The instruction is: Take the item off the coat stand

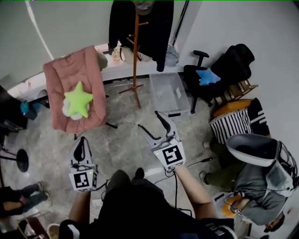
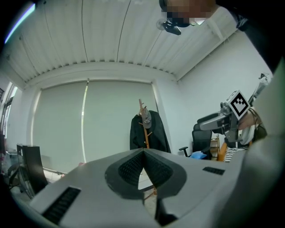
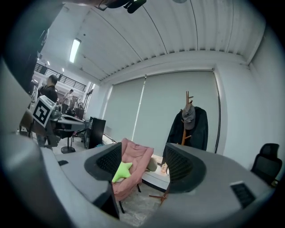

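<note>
A wooden coat stand (image 1: 135,51) rises at the far wall, a black coat (image 1: 159,28) draped on it and a grey cap (image 1: 143,5) on its top. In the left gripper view the stand (image 2: 142,111), cap (image 2: 146,118) and coat (image 2: 156,133) lie straight ahead, well beyond the jaws. The right gripper view shows the cap (image 3: 189,114) and coat (image 3: 198,129) right of centre. My left gripper (image 1: 81,141) is low on the left with its jaws pressed together on nothing. My right gripper (image 1: 149,120) stands open and empty, pointing toward the stand and far short of it.
A pink chair (image 1: 77,88) carrying a green star pillow (image 1: 78,99) is left of the stand. A clear plastic bin (image 1: 168,93) sits on the floor to its right. A black office chair (image 1: 208,77) and a seated person (image 1: 261,186) fill the right side.
</note>
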A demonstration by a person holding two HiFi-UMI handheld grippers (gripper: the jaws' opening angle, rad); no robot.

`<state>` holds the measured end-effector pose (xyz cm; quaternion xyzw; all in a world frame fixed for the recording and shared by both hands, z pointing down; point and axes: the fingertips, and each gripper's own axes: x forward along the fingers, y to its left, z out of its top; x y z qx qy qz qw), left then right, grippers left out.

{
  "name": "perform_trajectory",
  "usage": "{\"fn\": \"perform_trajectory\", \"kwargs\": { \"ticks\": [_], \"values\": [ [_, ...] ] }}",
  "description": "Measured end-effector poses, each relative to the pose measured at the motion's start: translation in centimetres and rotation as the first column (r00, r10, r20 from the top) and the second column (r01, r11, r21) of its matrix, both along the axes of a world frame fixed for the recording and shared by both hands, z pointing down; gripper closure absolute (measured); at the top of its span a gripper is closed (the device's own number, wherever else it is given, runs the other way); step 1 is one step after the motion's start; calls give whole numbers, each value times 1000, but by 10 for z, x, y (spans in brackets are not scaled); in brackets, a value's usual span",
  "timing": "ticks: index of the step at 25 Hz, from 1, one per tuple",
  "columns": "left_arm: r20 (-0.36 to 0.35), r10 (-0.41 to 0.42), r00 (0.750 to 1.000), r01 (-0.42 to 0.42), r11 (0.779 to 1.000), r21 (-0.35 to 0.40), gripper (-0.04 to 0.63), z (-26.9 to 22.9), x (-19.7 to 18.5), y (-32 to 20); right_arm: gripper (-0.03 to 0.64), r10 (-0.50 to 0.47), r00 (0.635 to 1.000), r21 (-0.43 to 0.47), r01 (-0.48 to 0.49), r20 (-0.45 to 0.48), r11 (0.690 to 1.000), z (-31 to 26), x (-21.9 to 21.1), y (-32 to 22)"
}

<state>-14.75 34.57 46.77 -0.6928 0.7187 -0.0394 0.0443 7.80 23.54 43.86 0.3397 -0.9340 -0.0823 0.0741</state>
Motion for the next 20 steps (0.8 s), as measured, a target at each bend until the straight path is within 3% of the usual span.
{"fn": "perform_trajectory", "kwargs": {
  "ticks": [8,20],
  "values": [
    [-3,38,999,-38,999,18,572,-1,-11,-116,296,1,1000,69,-1,6,998,-19,-26,-118],
    [-2,112,994,-112,994,15,572,-11,-69,-276,302,78,997,170,-81,26,982,-83,-98,-292]
  ]
}}
